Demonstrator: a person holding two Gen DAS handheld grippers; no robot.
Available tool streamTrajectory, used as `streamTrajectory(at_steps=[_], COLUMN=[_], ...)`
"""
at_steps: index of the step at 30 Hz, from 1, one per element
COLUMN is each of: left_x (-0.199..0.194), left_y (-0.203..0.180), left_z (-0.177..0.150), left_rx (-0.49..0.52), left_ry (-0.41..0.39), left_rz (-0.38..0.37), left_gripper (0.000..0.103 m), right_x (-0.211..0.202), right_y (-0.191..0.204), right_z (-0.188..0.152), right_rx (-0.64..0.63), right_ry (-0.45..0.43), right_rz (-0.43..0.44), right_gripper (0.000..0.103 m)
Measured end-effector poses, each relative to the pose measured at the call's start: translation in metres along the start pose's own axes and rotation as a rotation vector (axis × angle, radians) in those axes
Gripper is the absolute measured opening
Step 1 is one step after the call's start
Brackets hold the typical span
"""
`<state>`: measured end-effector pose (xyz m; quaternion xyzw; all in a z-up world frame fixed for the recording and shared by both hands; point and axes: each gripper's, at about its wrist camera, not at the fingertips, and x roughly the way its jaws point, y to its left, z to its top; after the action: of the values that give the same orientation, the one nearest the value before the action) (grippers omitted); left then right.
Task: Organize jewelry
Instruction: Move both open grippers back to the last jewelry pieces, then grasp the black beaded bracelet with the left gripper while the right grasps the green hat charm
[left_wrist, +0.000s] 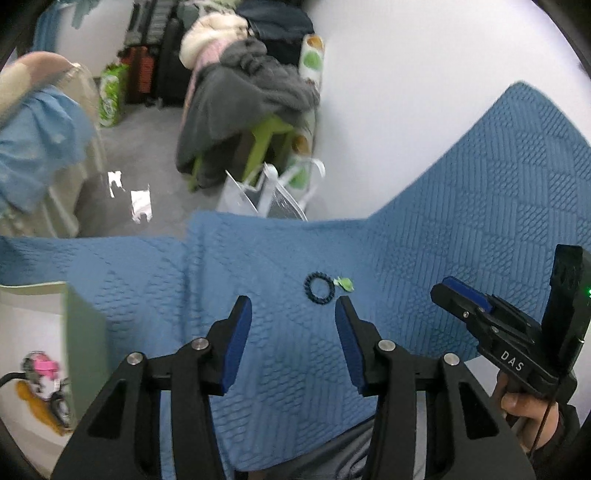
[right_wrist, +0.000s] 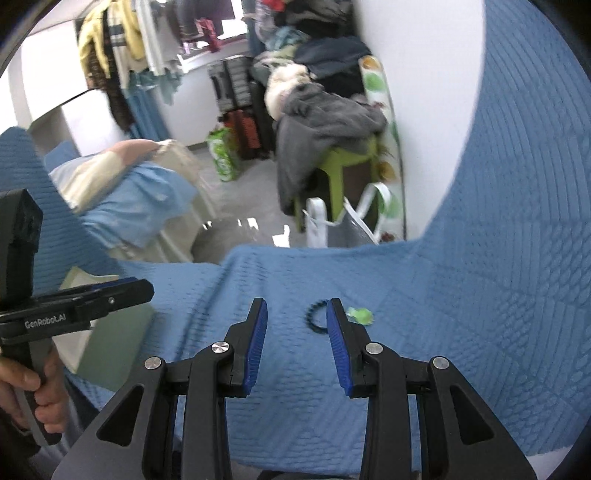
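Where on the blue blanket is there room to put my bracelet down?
The blue blanket is bare to the right of the small green piece, and also between the dark beaded ring and the open box on the left. Only the ring and green piece, lying close together, crowd the middle.

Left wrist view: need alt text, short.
The left hand-held gripper, open and empty, hangs over a blue quilted cover just short of a small dark beaded ring and a green trinket. The right hand-held gripper enters from the right; a box of jewelry shows lower left.
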<state>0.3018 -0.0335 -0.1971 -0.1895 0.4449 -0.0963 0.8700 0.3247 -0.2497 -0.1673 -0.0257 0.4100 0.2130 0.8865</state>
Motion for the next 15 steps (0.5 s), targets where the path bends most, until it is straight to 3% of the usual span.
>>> streamTrajectory(at_steps=[8,15], left_x=[0.067,0.119], left_y=[-0.014,-0.019], left_z=[-0.002,0.003], left_rx=[0.006,0.03], left_ry=[0.105,0.176], left_rz=[-0.014,-0.014], left_gripper=[0.041,0.038], right_x=[0.045,0.09], right_y=[-0.05,-0.066], right_z=[-0.015,-0.02], right_rx=[0.058,0.089], right_ry=[0.082,0.165], right_rz=[-0.021,-0.033], right_gripper=[0.031,0.03])
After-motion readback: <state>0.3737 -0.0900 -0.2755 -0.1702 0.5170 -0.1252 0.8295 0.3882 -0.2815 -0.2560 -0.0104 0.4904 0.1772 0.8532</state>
